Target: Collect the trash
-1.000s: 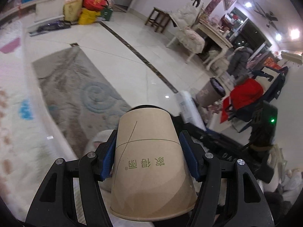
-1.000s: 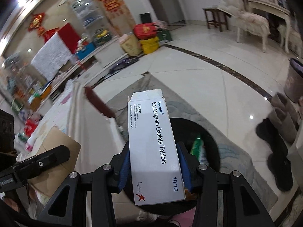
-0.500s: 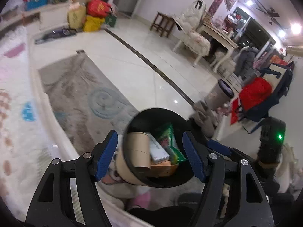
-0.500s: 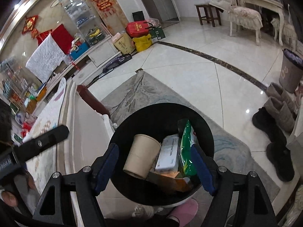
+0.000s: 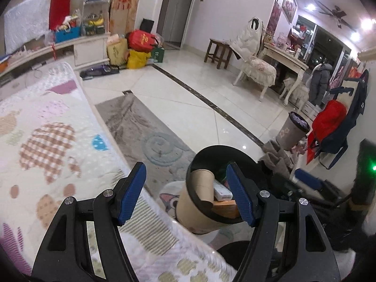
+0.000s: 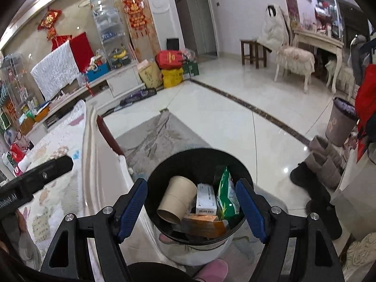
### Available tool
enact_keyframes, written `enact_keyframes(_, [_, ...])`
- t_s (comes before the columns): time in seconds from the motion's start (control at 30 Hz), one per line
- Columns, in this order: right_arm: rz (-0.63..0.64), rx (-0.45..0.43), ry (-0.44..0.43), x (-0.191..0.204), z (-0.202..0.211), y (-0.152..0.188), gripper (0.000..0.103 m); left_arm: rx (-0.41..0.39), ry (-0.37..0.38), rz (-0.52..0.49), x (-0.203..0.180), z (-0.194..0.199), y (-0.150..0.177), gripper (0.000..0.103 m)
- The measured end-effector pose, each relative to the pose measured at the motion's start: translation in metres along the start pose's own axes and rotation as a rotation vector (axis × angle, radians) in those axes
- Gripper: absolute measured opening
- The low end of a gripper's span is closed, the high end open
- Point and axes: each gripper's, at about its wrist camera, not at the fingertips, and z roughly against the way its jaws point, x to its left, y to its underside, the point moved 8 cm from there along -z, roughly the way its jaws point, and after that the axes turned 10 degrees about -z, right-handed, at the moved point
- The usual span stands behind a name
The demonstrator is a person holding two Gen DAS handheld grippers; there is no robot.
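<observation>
A trash bin with a black liner [image 6: 162, 174] stands on the floor beside the bed; it also shows in the left wrist view [image 5: 246, 155]. Inside lie a brown paper cup [image 6: 177, 197], a white tablet box [image 6: 206, 198], a green packet [image 6: 226, 193] and an orange-brown box [image 6: 204, 224]. The cup [image 5: 202, 183] and tablet box [image 5: 222, 190] show in the left view too. My right gripper [image 6: 191, 208] is open and empty above the bin. My left gripper [image 5: 186, 193] is open and empty, over the bed's edge left of the bin.
A patterned quilted bed [image 5: 47, 141] fills the left. A grey rug [image 6: 159, 138] lies on the tiled floor. A second lined bin [image 6: 340, 122] and grey boots [image 6: 326, 162] stand right. A pink slipper [image 6: 211, 269] is below the bin. Chair [image 5: 256, 68] and desk stand far right.
One second ago the left gripper held the paper cup and the right held the tablet box. Both opened and the items dropped into the bin. The left gripper has since drawn back over the bed.
</observation>
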Motion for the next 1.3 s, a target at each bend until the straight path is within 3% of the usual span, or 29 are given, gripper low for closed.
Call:
enact_keyframes(0.23, [0.021,-0.083,-0.011,0.018,0.037,-0.005,0.076,-0.072,-0.049,-0.032,0.006,0.033,0.0,0.07])
enact_keyframes(0.57, [0.047,-0.123,-0.031,0.038,0.067,-0.006,0.08,-0.153,-0.077,-0.043,0.016,0.07,-0.002,0.07])
enact_keyframes(1.3, [0.056,-0.194,-0.029,0.049,0.089,-0.012,0.081,-0.17,-0.114,-0.054,0.016,0.085,0.006,0.07])
